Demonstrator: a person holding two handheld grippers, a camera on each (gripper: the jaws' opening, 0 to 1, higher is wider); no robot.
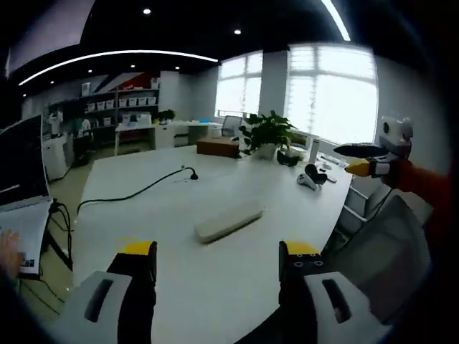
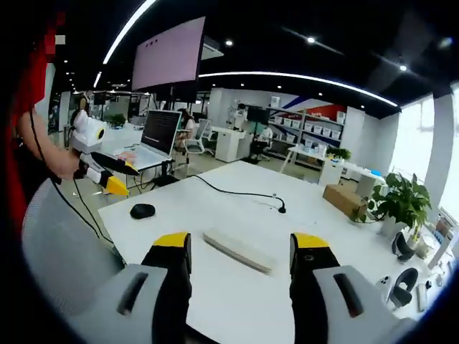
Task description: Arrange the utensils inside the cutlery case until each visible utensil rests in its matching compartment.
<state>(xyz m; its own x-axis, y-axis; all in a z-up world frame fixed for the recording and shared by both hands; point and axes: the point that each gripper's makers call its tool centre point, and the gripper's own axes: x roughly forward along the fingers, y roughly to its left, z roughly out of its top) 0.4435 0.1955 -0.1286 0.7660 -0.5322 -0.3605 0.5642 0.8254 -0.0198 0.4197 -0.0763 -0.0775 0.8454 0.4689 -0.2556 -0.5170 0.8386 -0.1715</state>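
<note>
A broad white rectangular table [image 1: 215, 272] spreads across the lower centre of the left gripper view and runs from the lower middle toward the right in the right gripper view. On it, just above the jaw tips and near the middle of both views, lies a long, flat, off-white closed case [image 1: 229, 219], which I take to be the cutlery case; it sits apart from everything else. A thin black cable with a small black microphone head [image 2: 282, 209] snakes across the table behind it. A leafy green potted plant [image 1: 267, 132] stands at the far end, right of centre, and a small black computer mouse [image 2: 142, 211] rests near the table's left corner in the right gripper view.

The left gripper [image 1: 219, 259] rises from the bottom with its yellow-tipped black jaws spread wide and nothing between them; the right gripper [image 2: 240, 251] is likewise wide apart and empty, hovering short of the case.

By my reading the task has barely begun: the case looks shut and no utensil is sorted. No utensils can be made out at all; whether they are inside the case cannot be told. The case's compartments are hidden, and small items at the far right table edge are too blurred to name.
</note>
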